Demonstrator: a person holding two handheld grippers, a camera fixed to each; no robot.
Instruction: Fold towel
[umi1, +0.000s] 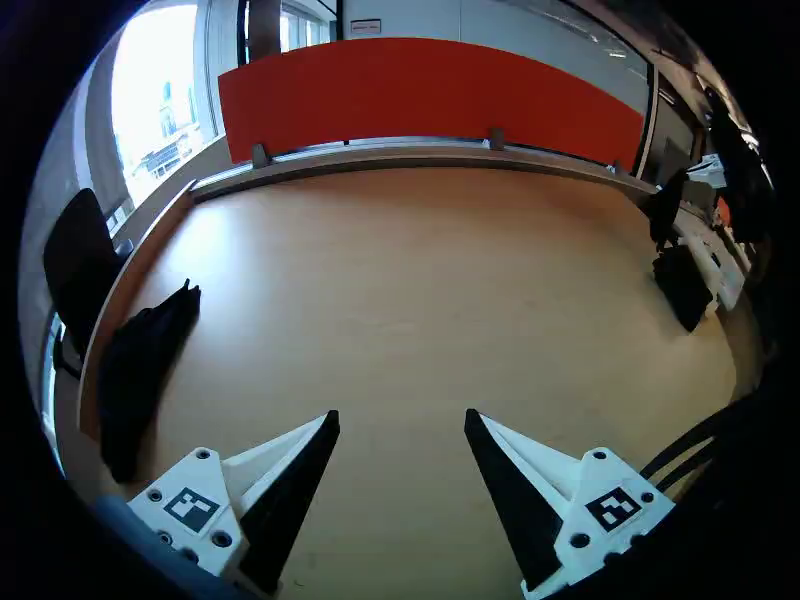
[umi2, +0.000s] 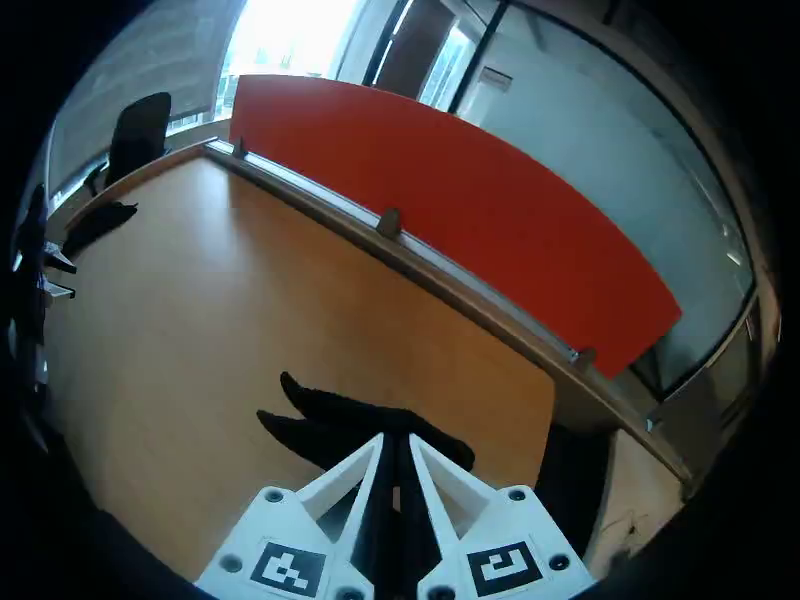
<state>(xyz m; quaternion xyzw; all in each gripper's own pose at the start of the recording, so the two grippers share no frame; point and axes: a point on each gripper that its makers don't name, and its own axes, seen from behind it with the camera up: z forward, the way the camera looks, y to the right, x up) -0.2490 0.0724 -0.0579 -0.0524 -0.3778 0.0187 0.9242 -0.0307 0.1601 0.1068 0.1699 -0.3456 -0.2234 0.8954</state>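
Left tongs (umi1: 400, 425) released; right tongs (umi2: 397, 440) clenched on black towel (umi2: 330, 420); second towel (umi1: 140, 370) apart.

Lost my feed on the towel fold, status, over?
Left gripper open, empty. Right gripper pinching black towel on desk. Second dark cloth at desk edge.

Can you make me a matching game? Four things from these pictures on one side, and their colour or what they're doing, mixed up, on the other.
1. left gripper
2. right gripper
3. divider panel
4. office chair

A. black, beside the desk
B. orange-red, at the desk's far edge
C. fingers wide apart
D. fingers closed on a black towel

Pairs: 1-C, 2-D, 3-B, 4-A.
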